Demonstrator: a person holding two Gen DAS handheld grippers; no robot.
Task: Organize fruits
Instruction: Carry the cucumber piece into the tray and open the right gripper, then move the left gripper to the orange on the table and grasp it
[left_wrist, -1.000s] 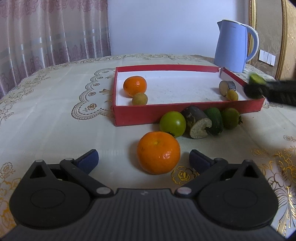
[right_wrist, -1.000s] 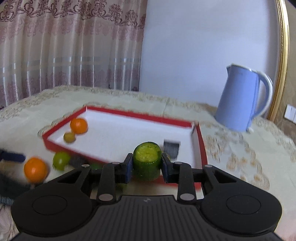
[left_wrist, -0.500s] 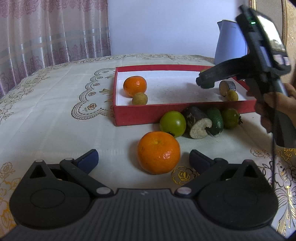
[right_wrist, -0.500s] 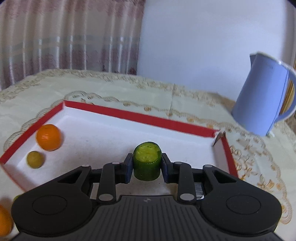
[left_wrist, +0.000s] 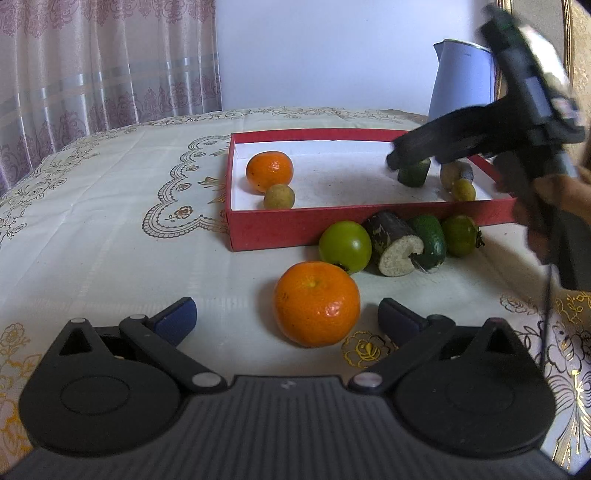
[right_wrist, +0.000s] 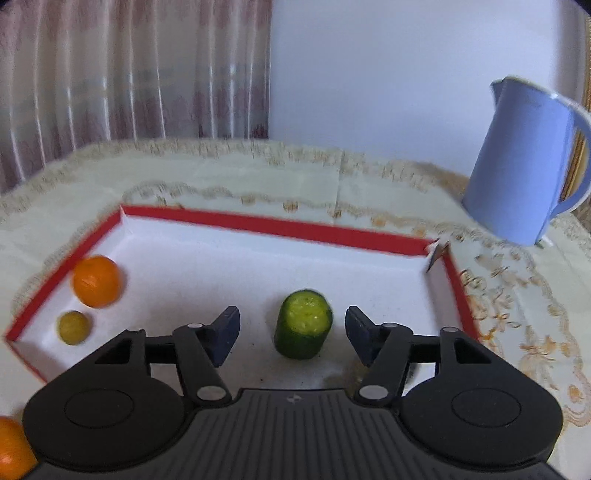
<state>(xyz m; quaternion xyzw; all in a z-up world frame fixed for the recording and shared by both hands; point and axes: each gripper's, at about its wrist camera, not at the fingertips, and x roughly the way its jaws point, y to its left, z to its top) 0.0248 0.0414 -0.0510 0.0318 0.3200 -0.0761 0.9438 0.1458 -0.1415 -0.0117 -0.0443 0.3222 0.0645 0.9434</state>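
A red tray (left_wrist: 295, 225) with a white floor (right_wrist: 258, 273) holds an orange (left_wrist: 269, 172), a small yellow-brown fruit (left_wrist: 279, 196) and two pieces at its right end. My right gripper (right_wrist: 293, 334) is open over the tray; a cut green cucumber piece (right_wrist: 303, 323) stands upright on the tray floor between its fingers, also seen in the left wrist view (left_wrist: 413, 173). My left gripper (left_wrist: 286, 319) is open and low on the table, with a large orange (left_wrist: 316, 303) between its fingertips.
In front of the tray lie a green round fruit (left_wrist: 345, 246), a dark cut piece with a pale face (left_wrist: 393, 243), a dark green piece (left_wrist: 428, 242) and another green fruit (left_wrist: 459, 235). A blue kettle (right_wrist: 524, 162) stands behind the tray's right corner.
My right gripper carried the cucumber piece over the tray, lowered it and opened; the piece now stands free on the tray floor. My left gripper has not moved.
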